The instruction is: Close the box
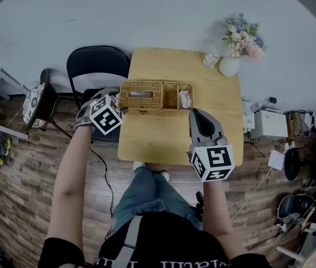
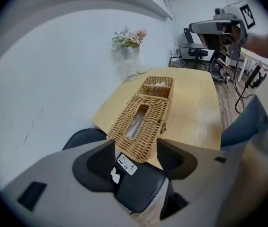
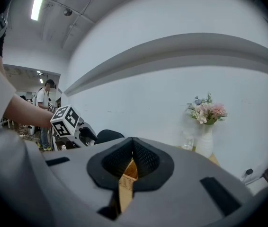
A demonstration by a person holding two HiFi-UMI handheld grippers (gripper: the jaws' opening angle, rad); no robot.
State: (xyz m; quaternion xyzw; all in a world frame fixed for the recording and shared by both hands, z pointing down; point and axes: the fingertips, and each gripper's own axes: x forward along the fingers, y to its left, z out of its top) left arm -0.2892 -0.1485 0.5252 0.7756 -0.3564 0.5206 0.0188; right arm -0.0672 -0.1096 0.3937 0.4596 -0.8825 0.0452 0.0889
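Observation:
A long wicker box [image 1: 147,96] lies across the far half of the wooden table [image 1: 158,138]. Its left part is covered by a lid with a slot, which lies flat. Two small compartments at its right end are uncovered, and one holds something white [image 1: 185,98]. My left gripper [image 1: 120,100] is at the box's left end, open. In the left gripper view the box [image 2: 141,126] starts just past the left gripper [image 2: 135,150], with nothing between the pads. My right gripper [image 1: 197,113] hangs over the table just in front of the box's right end, and in its own view the right gripper [image 3: 132,140] is shut and holds nothing.
A white vase of flowers [image 1: 230,66] and a clear glass [image 1: 210,59] stand at the table's far right corner. A black chair [image 1: 97,66] is at the table's left end, under my left gripper. Boxes and cables lie on the floor to the right.

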